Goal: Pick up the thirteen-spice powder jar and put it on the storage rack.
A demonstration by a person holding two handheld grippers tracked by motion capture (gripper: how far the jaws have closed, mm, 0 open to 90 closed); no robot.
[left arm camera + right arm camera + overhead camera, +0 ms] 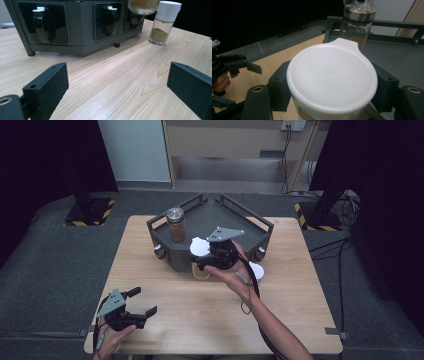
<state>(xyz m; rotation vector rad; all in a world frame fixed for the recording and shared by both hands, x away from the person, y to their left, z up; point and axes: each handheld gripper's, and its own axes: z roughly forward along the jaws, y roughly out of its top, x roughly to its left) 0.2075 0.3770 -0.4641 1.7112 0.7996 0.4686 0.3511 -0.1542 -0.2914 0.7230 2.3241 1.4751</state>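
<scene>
right gripper (332, 92) raised over the front edge of the dark tray (257, 227), jaws pinching a white-lidded jar (332, 75) at its sides, left gripper (137, 304) low near the table's (190, 320) corner, jaws spread, nothing between, second white-capped spice jar (163, 23) standing beside the tray, metal-lidded jar (175, 224) upright inside it

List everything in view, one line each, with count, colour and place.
Table: one, light wood, under everything.
Rack: one, dark grey tray with drawer-like fronts, at the table's far middle.
Metal-lidded jar: one, clear with brown contents, standing in the rack's left part.
White-capped jar: one, clear with greenish powder, on the table beside the rack.
White-lidded jar: one, held off the table near the rack's front.
Left gripper: one, black, jaws open, near the table's near left corner.
Right gripper: one, black, jaws shut on the white-lidded jar.
</scene>
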